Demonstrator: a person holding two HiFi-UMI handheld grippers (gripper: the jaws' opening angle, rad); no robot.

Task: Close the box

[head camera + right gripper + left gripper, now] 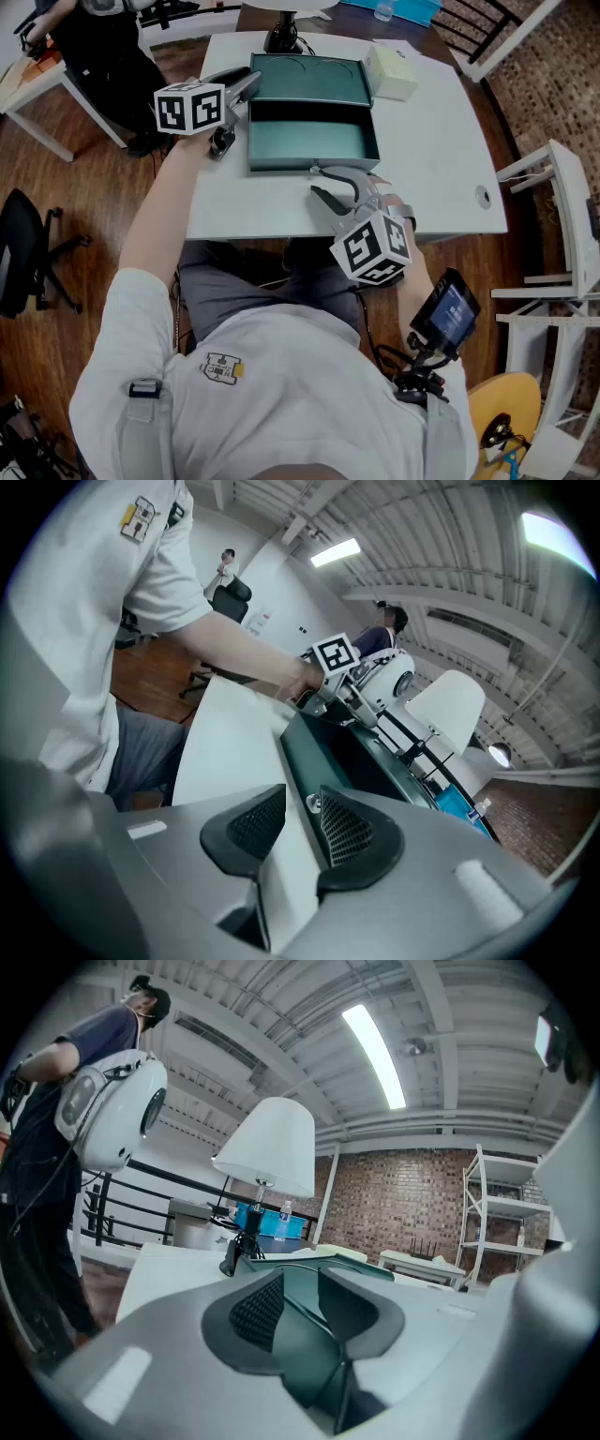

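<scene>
A teal box (310,142) stands open on the white table (441,150), its lid (309,81) laid back flat behind it. My left gripper (249,89) is at the lid's left edge. In the left gripper view this gripper (300,1297) is open, with the lid (309,1283) showing between its pads, which do not press on it. My right gripper (315,181) is at the front wall of the box. It (302,813) is open too, and its fingertips stand just short of a small metal knob (312,803) on that wall (328,761).
A white table lamp (281,33) stands behind the box, and a pale block (392,73) lies at its back right. White chairs (562,216) stand to the right of the table. A person in dark clothes (94,47) stands at the far left.
</scene>
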